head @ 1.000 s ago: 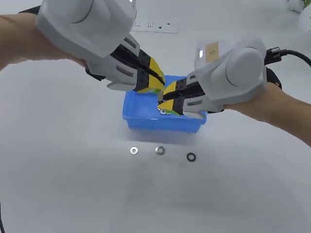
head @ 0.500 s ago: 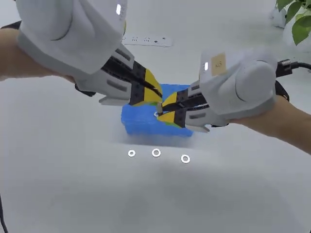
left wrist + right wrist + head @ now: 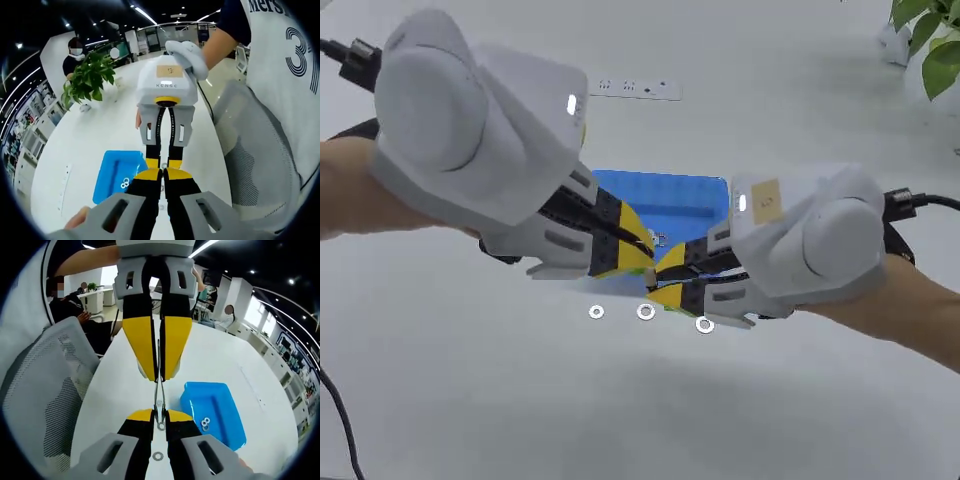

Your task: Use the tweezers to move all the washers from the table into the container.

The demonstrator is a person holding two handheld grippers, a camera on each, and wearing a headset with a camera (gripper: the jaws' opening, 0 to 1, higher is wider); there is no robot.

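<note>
Yellow-tipped and pinched narrow, the right claw (image 3: pixel 160 416) grips the thin steel tweezers (image 3: pixel 159 397) near their lower end, while the left claw (image 3: pixel 159 379), its pads all but closed, clamps the same tool from the opposite side, the two meeting nose to nose. Whether the tweezer tips carry anything cannot be told. A second ago the pair hung over the front of the blue container (image 3: pixel 665 198); now they have drawn back toward the person and hover low over the row of three washers (image 3: pixel 646 312) lying loose on the white desk (image 3: pixel 620 410), just in front of the box. A cluster of washers (image 3: pixel 656 240) already lies on the container's floor. The shift suggests one delivery is over and the next pick is being lined up, with three pieces left to move.
</note>
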